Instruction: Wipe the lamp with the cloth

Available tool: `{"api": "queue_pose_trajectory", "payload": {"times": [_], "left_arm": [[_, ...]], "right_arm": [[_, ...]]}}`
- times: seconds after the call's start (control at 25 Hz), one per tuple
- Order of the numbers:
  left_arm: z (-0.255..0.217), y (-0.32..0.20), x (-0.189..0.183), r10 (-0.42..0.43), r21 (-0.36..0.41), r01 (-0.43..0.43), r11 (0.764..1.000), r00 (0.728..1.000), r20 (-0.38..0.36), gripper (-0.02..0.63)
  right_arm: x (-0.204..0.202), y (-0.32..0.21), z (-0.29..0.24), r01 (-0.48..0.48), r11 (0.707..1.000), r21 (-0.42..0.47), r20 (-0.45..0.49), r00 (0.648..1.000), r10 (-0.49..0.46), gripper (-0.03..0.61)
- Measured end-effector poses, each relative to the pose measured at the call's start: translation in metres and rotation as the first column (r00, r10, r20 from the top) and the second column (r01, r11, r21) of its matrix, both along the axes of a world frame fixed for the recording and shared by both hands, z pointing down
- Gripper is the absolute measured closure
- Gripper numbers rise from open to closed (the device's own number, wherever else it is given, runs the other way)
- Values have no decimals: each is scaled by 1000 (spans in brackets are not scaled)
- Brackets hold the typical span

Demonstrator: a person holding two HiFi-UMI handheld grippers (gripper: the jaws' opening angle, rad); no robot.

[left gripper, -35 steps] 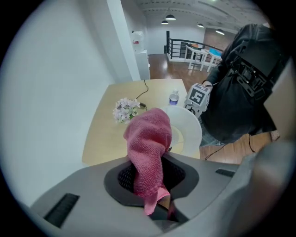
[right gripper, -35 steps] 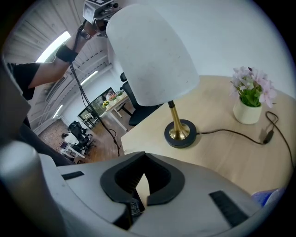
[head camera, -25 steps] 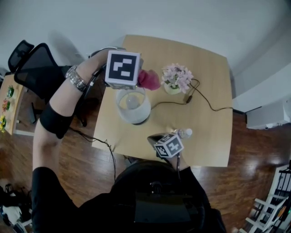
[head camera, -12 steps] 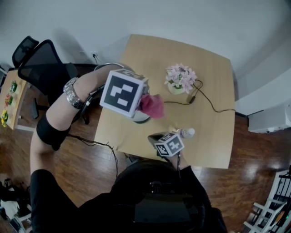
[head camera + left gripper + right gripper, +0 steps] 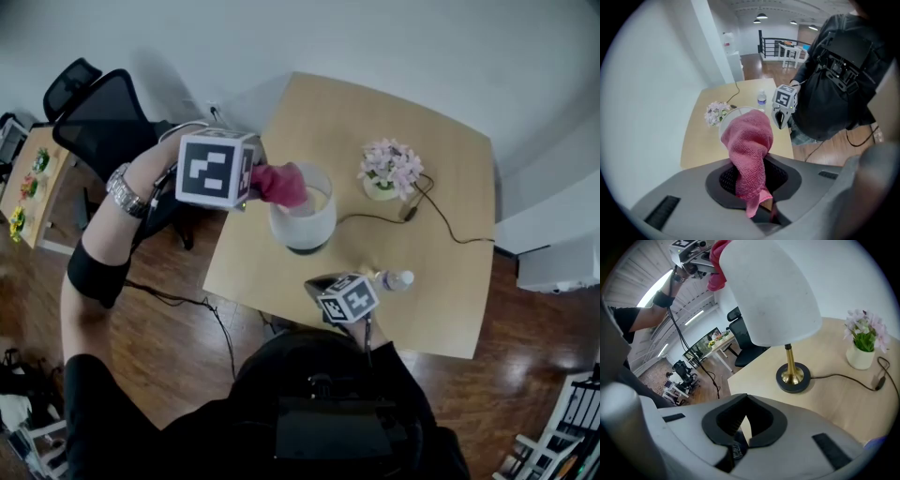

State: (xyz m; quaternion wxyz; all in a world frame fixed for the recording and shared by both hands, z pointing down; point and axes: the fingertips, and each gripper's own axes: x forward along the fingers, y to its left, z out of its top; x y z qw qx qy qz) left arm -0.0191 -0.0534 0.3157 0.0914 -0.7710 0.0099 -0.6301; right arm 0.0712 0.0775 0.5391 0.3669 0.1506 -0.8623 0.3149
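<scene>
Looking down from the head view, the left gripper (image 5: 247,182) is clamped on the pink cloth (image 5: 281,184) and holds it at the left upper edge of the white shade of the lamp (image 5: 305,223), which stands near the middle of the table (image 5: 422,112). A second ago the cloth hung at the shade's far side, close to the potted flowers (image 5: 389,171); half a second ago it covered the top, and now it has crossed to the left side. That reads as one wiping stroke across the top of the shade, so the wipe is under way and the shade's lower wall and stand probably remain to be done. The right gripper (image 5: 326,284) stays at the table's near edge beside a small bottle (image 5: 396,279), well apart from the lamp. In the left gripper view, the jaws pinch a bunched fold of the cloth, whose free end bulges forward over the shade's rim. In the right gripper view, the jaws are together with nothing between them; ahead, the shade rises on a brass stem from a dark base (image 5: 793,378), and the cloth appears to press on the shade's upper left.
</scene>
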Motion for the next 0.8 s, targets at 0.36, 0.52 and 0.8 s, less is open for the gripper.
{"api": "queue_pose_trajectory", "payload": {"times": [0.36,0.52,0.8], "left_arm": [[-26,-71,-17,-308,217,437,873,838,-449,528],[-12,-57,-34,-419,145,599,787,692,-588,528],[42,-1,-65,-596,-45,764,644,463,-656,529]], "right_arm": [[-3,2,-3,-47,999,9,-7,999,47,574],[5,-2,-3,-87,996,8,-15,996,87,574],[-3,-7,-7,-117,993,7,-4,993,117,574]]}}
